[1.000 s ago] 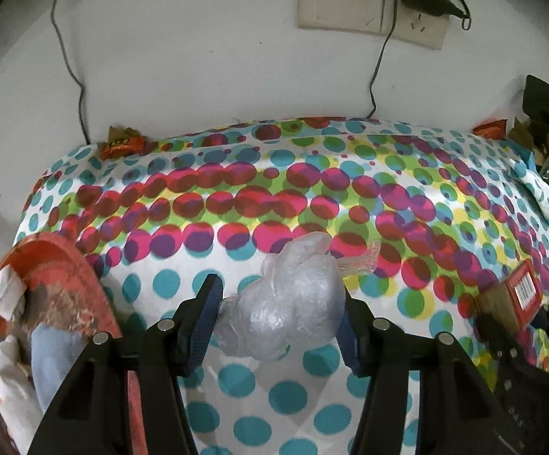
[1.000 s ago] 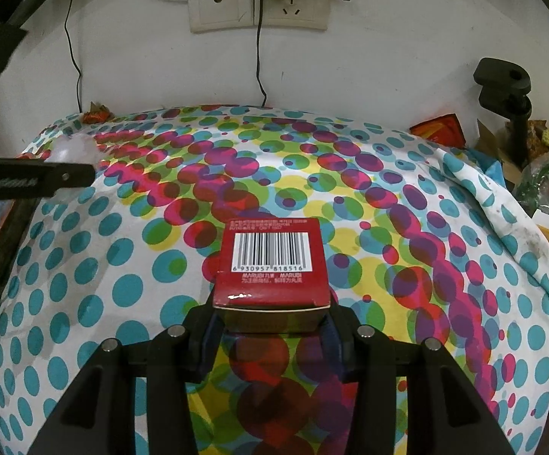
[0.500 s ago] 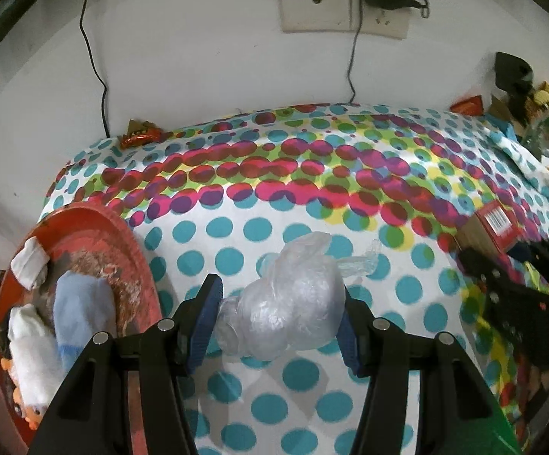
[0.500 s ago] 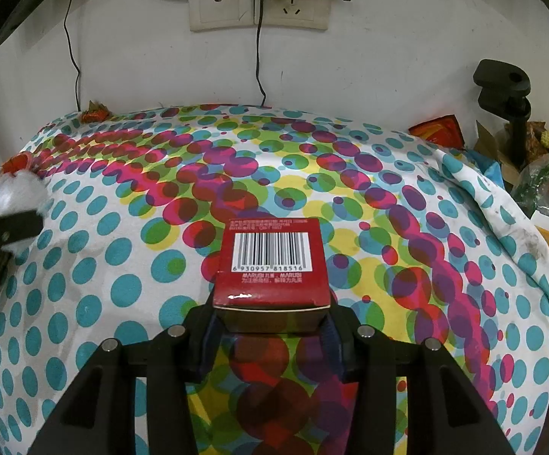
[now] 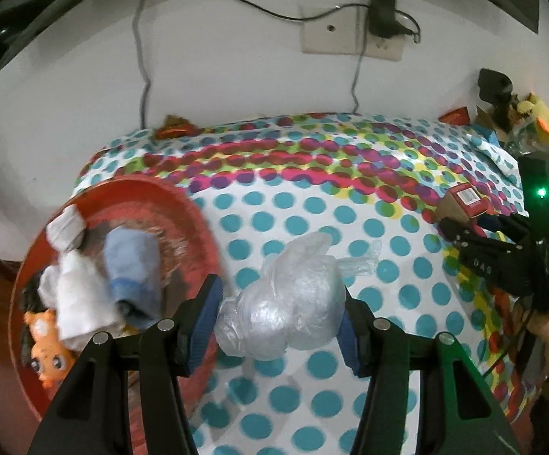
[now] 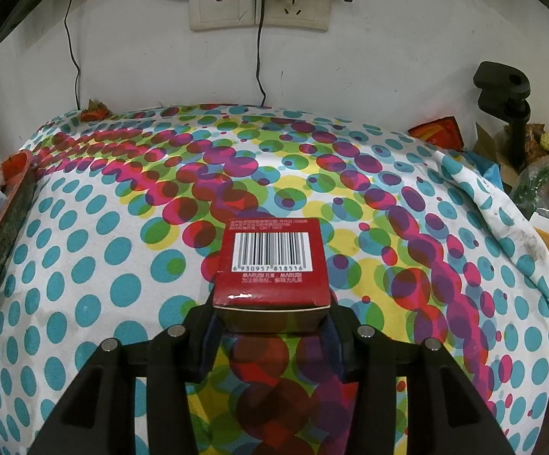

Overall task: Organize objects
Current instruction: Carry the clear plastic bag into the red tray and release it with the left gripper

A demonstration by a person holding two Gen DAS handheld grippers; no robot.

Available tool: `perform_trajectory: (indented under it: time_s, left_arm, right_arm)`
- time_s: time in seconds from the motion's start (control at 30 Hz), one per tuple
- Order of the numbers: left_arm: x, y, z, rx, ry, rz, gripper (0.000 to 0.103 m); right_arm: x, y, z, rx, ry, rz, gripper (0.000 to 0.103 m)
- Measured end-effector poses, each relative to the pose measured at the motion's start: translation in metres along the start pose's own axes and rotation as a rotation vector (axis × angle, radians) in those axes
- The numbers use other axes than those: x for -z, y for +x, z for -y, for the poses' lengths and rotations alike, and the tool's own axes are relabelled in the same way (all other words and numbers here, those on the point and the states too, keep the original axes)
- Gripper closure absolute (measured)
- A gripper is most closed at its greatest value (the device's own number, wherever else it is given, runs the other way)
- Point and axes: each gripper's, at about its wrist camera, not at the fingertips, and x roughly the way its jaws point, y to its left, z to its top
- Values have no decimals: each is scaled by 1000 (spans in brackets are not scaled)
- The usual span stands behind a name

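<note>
The left hand-held gripper [image 5: 280, 320] clenches a crumpled clear plastic bag [image 5: 286, 311] above the dotted worktop [image 5: 312, 204], beside a red tray [image 5: 130, 193] holding rolled cloths [image 5: 134, 265] and an orange toy [image 5: 47, 349], contents the right view hides. The right hand-held gripper [image 6: 270, 326] grips a red barcoded box [image 6: 270, 265]. Since a second ago, the left view has swung leftward, revealing more tray; the box has stayed put.

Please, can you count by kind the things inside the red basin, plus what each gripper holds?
In the red basin:
White cloth pieces: 2
Blue cloth: 1
Orange toy: 1
Held:
Clear plastic bag bundle, in the left gripper: 1
Red box, in the right gripper: 1
Total: 6
</note>
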Motion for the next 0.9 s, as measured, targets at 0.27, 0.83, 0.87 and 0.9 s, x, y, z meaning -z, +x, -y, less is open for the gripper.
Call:
perform_trajectory:
  time_s: [0.27,0.83,0.87,0.9]
  left_arm:
    - [14,-27,-40,-68,-37,27,50]
    - [40,-27,-147,-185,-241,-30,50]
    - [41,-27,-151,-191,-249,-28,50]
    - [42,-27,-156,-201,-256,-27,50]
  right_arm:
    - [-1,-1,-1,-4,5,-1,57]
    - [-2,-1,-2,1,1,-1,57]
    - [-2,-2,-1,1,1,-1,57]
    - [-2,-2,-2,1,1,-1,57]
